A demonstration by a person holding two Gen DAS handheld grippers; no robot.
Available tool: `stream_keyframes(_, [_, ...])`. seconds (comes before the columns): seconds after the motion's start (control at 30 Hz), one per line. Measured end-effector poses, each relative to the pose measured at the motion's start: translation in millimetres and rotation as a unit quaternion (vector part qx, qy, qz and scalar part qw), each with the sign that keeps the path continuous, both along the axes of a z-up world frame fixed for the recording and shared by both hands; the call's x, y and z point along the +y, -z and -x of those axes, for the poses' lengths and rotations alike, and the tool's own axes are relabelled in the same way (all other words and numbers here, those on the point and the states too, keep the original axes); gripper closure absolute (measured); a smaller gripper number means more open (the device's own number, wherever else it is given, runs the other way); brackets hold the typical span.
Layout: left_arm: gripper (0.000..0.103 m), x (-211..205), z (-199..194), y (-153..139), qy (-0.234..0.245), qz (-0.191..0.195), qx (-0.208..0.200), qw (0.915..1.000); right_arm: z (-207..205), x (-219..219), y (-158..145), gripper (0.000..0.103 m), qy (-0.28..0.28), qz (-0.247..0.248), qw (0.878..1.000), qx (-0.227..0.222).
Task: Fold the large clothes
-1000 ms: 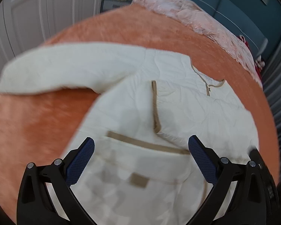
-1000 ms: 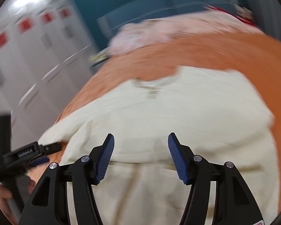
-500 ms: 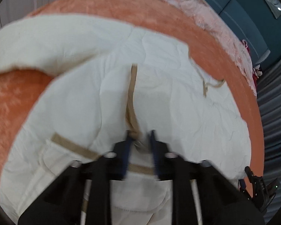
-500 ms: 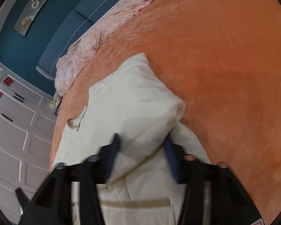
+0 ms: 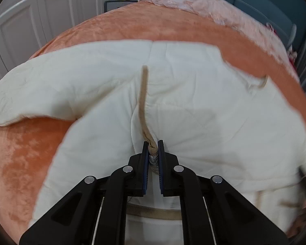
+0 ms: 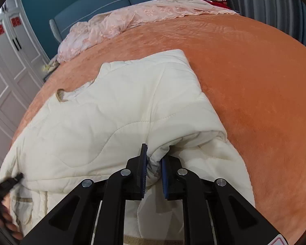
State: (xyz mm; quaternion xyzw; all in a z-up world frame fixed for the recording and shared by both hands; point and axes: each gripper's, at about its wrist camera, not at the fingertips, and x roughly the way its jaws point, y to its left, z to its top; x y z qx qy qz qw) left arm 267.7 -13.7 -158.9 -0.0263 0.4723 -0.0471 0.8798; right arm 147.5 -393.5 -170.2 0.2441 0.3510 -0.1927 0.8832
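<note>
A cream quilted jacket (image 5: 193,102) with tan trim lies spread on an orange blanket (image 5: 20,159). In the left wrist view my left gripper (image 5: 153,153) is shut on the bunched tan trim strip (image 5: 143,94) near the jacket's front. One sleeve stretches out to the left. In the right wrist view the jacket (image 6: 112,118) has its sleeve folded over the body, and my right gripper (image 6: 154,161) is closing its jaws on a thick fold of the jacket's edge, with the fabric pinched between the blue pads (image 6: 165,175). The other gripper and a hand show at the far left edge.
The orange blanket (image 6: 255,81) covers the bed with bare room to the right of the jacket. A pink lace cover (image 6: 122,22) lies bunched along the head end by a blue headboard. White wardrobe doors (image 5: 40,10) stand beside the bed.
Both grippers dropped onto the jacket and went from wide open to clamped on fabric: the left on the tan trim, the right on a fold at the edge. Both views came closer.
</note>
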Motion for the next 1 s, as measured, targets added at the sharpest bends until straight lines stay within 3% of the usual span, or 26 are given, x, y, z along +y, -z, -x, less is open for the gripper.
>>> stream_keyframes(0.17, [0.093, -8, 8, 6, 0.007, -0.036, -0.037, 0.9987, 24, 4, -23, 0.083, 0.038, 0.02, 0.999, -0.015])
stream_keyframes(0.27, [0.093, -11, 15, 9, 0.007, -0.047, -0.052, 0.9975, 37, 41, -53, 0.075, 0.053, 0.079, 0.994, -0.049])
stream_keyframes(0.4, [0.093, -15, 15, 11, 0.007, -0.061, -0.064, 0.9961, 24, 98, -81, 0.075, 0.023, 0.186, 0.979, -0.076])
stream_keyframes(0.43, [0.093, -16, 15, 11, 0.007, -0.062, -0.065, 0.9959, 24, 106, -88, 0.075, 0.025, 0.192, 0.977, -0.086])
stream_keyframes(0.5, [0.093, -17, 16, 12, 0.006, -0.064, -0.069, 0.9955, 13, 118, -91, 0.074, -0.017, 0.154, 0.984, -0.088])
stream_keyframes(0.57, [0.092, -17, 17, 13, 0.006, -0.065, -0.073, 0.9952, -10, 132, -78, 0.076, -0.074, 0.133, 0.987, -0.053])
stream_keyframes(0.6, [0.092, -17, 18, 13, 0.006, -0.063, -0.074, 0.9953, -22, 139, -64, 0.085, -0.099, 0.13, 0.986, -0.033])
stream_keyframes(0.67, [0.092, -15, 18, 14, 0.005, -0.057, -0.075, 0.9956, -40, 145, -37, 0.088, -0.119, 0.127, 0.985, 0.01])
stream_keyframes(0.77, [0.092, -13, 19, 15, 0.005, -0.045, -0.078, 0.9959, -50, 144, -11, 0.089, -0.124, 0.116, 0.985, 0.039])
stream_keyframes(1.0, [0.091, -16, 21, 17, 0.004, -0.053, -0.091, 0.9945, -48, 138, -3, 0.087, -0.122, 0.087, 0.988, 0.03])
